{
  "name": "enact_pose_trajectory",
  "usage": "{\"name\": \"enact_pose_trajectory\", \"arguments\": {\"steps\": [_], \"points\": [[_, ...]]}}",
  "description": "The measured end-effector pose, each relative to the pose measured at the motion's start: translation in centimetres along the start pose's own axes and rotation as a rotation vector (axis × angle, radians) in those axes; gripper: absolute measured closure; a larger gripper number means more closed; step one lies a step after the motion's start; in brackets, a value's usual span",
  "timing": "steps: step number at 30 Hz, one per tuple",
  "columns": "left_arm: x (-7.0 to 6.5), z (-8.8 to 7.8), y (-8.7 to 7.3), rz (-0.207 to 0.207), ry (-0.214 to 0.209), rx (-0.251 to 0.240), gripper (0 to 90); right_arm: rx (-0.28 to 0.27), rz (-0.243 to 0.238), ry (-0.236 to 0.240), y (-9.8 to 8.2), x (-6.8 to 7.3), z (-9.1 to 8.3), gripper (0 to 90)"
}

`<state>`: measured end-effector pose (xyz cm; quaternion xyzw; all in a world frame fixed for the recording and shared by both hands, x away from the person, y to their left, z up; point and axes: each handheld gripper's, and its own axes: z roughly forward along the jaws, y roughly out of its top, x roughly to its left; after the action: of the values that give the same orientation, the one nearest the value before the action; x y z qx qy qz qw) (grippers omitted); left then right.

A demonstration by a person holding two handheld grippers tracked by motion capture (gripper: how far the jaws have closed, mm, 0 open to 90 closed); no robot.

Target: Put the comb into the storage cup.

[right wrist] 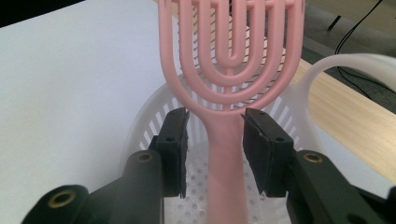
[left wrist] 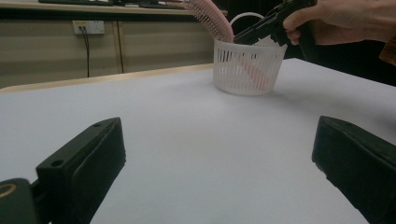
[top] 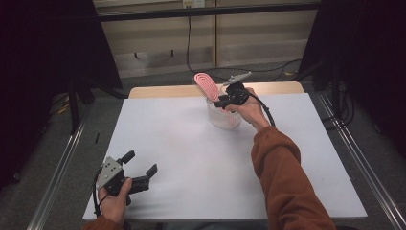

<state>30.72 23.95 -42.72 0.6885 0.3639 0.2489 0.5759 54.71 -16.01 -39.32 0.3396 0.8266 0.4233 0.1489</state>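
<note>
Pink plastic brush (top: pixel 206 85) stands tilted in a white basket (top: pixel 221 117) full of little holes, near the top middle of the high view. Its handle goes down inside the basket and its comb head sticks out above the rim. The right tongs (right wrist: pixel 215 140) sit on each side of the handle, with small gaps, so they are open. The left tongs (top: pixel 142 163) rest wide open on the white desk (top: pixel 191 158) at the lower left, holding nothing.

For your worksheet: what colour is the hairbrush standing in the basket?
Pink hairbrush; the right gripper view shows it best.
</note>
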Motion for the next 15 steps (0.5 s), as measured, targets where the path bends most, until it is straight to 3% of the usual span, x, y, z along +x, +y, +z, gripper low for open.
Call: {"name": "enact_pose_trajectory", "arguments": {"steps": [15], "points": [[0.01, -0.03, 0.0, 0.003, 0.0, 0.0, 2.7, -0.027, 0.015, -0.011, -0.05, 0.35, -1.0, 53.1]]}}
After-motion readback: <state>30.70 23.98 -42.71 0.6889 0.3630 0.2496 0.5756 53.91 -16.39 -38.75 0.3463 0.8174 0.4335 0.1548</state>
